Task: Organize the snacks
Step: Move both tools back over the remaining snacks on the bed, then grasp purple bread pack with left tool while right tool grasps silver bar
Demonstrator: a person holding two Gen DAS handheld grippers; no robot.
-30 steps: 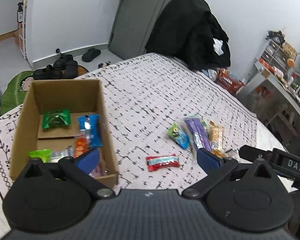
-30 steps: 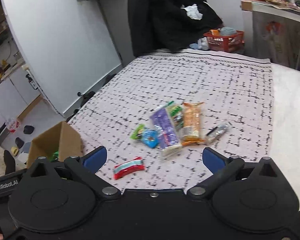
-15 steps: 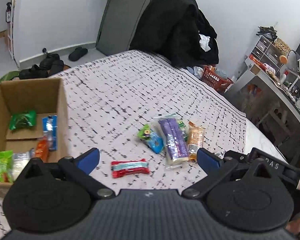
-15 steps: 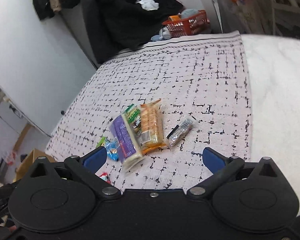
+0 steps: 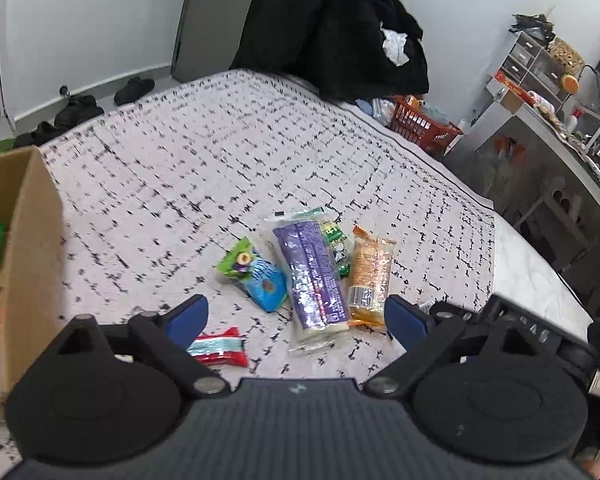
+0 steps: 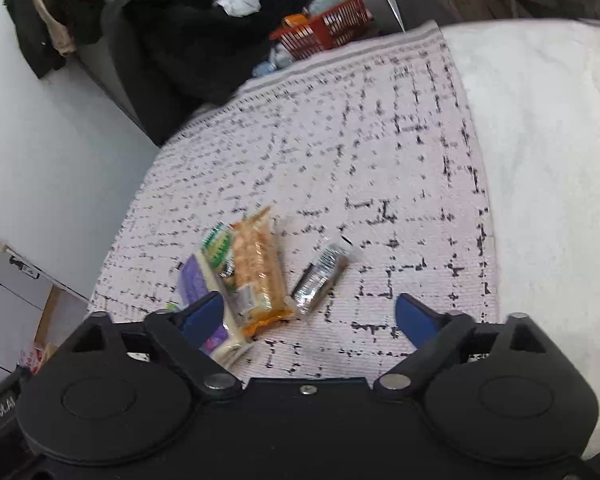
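Loose snacks lie on the patterned cloth: a purple packet [image 5: 312, 276], an orange cracker packet [image 5: 369, 276], a green packet [image 5: 336, 240], a blue-green packet [image 5: 256, 276] and a red bar [image 5: 220, 350]. A cardboard box [image 5: 32, 248] with snacks inside stands at the left. My left gripper [image 5: 296, 316] is open and empty, just short of the pile. My right gripper [image 6: 308, 316] is open and empty, with a silver bar [image 6: 320, 276] ahead between its fingers and the orange packet [image 6: 260, 264] and purple packet [image 6: 196, 284] by its left finger.
A chair draped in black clothes [image 5: 332, 28] stands at the table's far end, with a red basket [image 5: 424, 128] beside it. White tabletop [image 6: 540, 160] lies right of the cloth. Shelves with clutter [image 5: 540, 80] are at the far right.
Both grippers have swung to the right, away from the box and closer to the snack pile. The box has slid to the left edge of the left view. Both stay open.
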